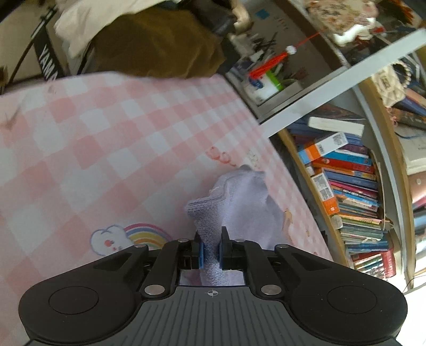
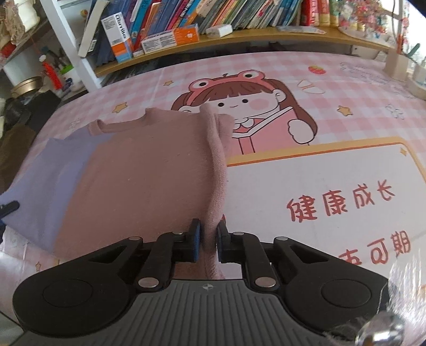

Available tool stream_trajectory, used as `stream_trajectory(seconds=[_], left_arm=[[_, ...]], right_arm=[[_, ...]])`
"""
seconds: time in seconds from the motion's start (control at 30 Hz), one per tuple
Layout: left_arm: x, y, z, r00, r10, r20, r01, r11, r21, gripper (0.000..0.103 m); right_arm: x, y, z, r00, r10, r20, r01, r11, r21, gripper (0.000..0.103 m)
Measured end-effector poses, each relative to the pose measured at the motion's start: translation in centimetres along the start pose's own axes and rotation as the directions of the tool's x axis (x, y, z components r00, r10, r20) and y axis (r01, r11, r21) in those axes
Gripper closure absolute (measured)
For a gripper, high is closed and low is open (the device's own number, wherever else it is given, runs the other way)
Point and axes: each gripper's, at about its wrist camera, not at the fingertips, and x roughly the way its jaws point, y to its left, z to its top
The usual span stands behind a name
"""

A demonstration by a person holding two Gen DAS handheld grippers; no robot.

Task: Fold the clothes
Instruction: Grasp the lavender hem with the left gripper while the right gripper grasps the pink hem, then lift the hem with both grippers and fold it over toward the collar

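Note:
A small sweater, pink with lilac parts, lies partly folded on a pink checked table cover. In the right wrist view its pink body (image 2: 149,170) spreads left of centre, with a lilac panel (image 2: 50,186) on its left side. My right gripper (image 2: 208,234) is shut on a raised pink fold along the garment's right edge. In the left wrist view my left gripper (image 1: 211,248) is shut on a bunched lilac part of the sweater (image 1: 239,205), lifted above the cover near the table's right edge.
The cover (image 2: 319,173) carries a cartoon girl and red Chinese characters. A bookshelf (image 2: 202,24) packed with books runs along the far edge and shows in the left wrist view (image 1: 354,186). A brown garment pile (image 1: 157,45) lies beyond the table's far end.

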Motion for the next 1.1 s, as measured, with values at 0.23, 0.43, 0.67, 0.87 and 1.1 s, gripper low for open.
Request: stream_trajectory(seconds=[0.23,0.43,0.67,0.87,1.1], left_arm=[[-1.6,-3.9,-1.3,0.997,0.007,0.074,-0.014,0.995,0.096,0.095],[-2.9,-7.5,-3.0,0.993,0.015,0.121,-0.038,0.981,0.190,0.095],[-4.4,-13.4,-7.0,0.986,-0.012,0.166,-0.054,0.921,0.386,0.095],[-5.0,-19.3,-12.4,0.986,-0.057,0.156,-0.053,0.785,0.617,0.095],[-0.3,-23.6,-24.0,0.996,0.088,0.015,-0.046,0.359,0.932,0.088]], right_arm=[[0.1,-1.3,0.5,0.995,0.093,-0.030,-0.094,0.994,-0.046,0.093],[0.4,-1.7,0.9,0.987,0.150,-0.051,-0.155,0.980,-0.125,0.093],[0.8,-2.6,1.3,0.972,0.222,-0.073,-0.231,0.955,-0.185,0.093],[1.2,-3.5,1.6,0.955,0.280,-0.094,-0.294,0.933,-0.206,0.093],[1.7,-4.4,2.0,0.933,0.340,-0.121,-0.358,0.911,-0.204,0.093]])
